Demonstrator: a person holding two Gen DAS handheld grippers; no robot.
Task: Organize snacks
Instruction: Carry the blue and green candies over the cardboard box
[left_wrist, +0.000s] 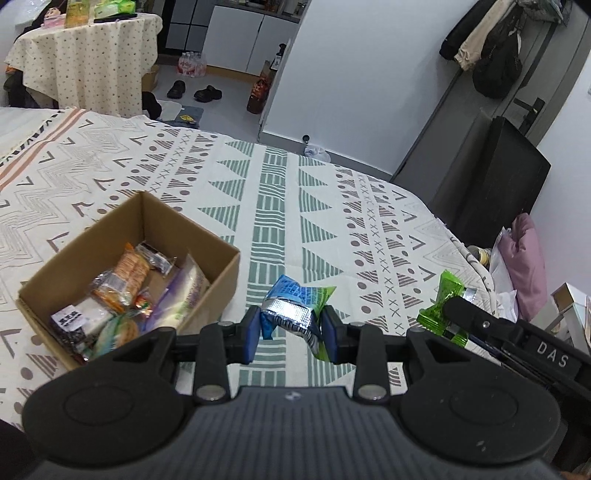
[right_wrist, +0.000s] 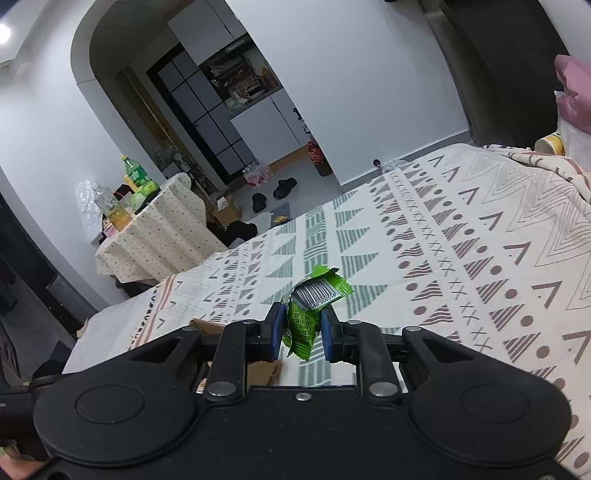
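Two snacks remain, my left claw (left_wrist: 292, 332) pinching a blue packet (left_wrist: 295, 308), my right claw (right_wrist: 300, 330) a green packet (right_wrist: 314, 299) (cardboard box (left_wrist: 207, 240) of filed snacks sits just left).

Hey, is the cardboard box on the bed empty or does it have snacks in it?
Partly filled: the open cardboard box holds several wrapped snacks.

Left gripper (left_wrist: 291, 328): my black body, blue pads, silver screws | Right gripper (right_wrist: 301, 332): same build; white "DAS" lettering on its side.
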